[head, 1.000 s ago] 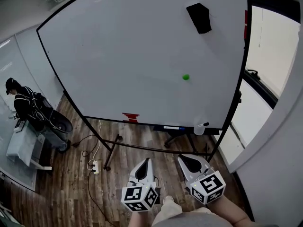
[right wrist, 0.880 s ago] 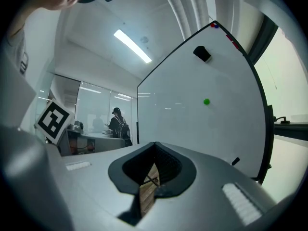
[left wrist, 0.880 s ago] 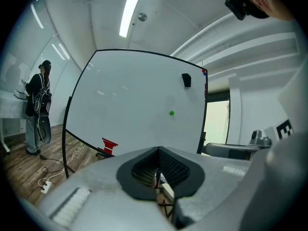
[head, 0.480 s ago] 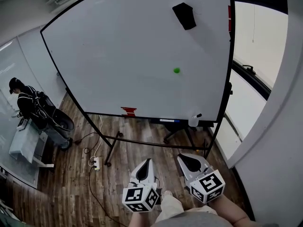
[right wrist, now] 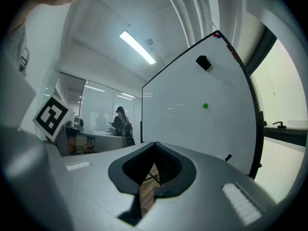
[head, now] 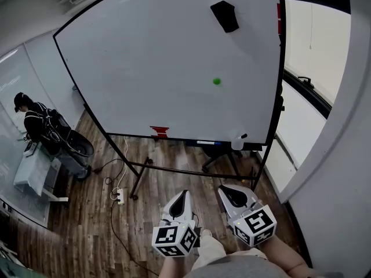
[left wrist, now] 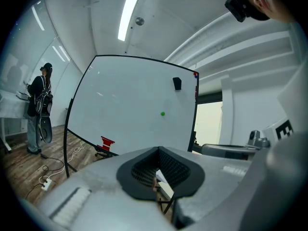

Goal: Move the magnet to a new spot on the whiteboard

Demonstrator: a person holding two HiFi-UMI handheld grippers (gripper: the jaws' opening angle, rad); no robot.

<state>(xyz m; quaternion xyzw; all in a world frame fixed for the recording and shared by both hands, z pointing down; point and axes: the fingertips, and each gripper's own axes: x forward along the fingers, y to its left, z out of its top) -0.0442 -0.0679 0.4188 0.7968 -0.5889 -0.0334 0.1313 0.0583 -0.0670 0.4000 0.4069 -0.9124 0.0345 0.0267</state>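
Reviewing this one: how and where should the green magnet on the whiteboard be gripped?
Pinch the green magnet by its round rim, jaws on opposite sides, coming straight at the whiteboard face. It looks like a small round dot sitting flat on the upright board, so likely only its edge offers purchase.

Whiteboard [head: 145, 68] bearing green magnet [head: 216, 81], black eraser [head: 225, 16]

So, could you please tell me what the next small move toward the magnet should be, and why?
Probably lift the right tool forward toward the magnet. The magnet sits on the right half of the whiteboard, far above and beyond both tools. The right tool and the left tool hang low by the person, shut and empty, and the right one is on the magnet's side.
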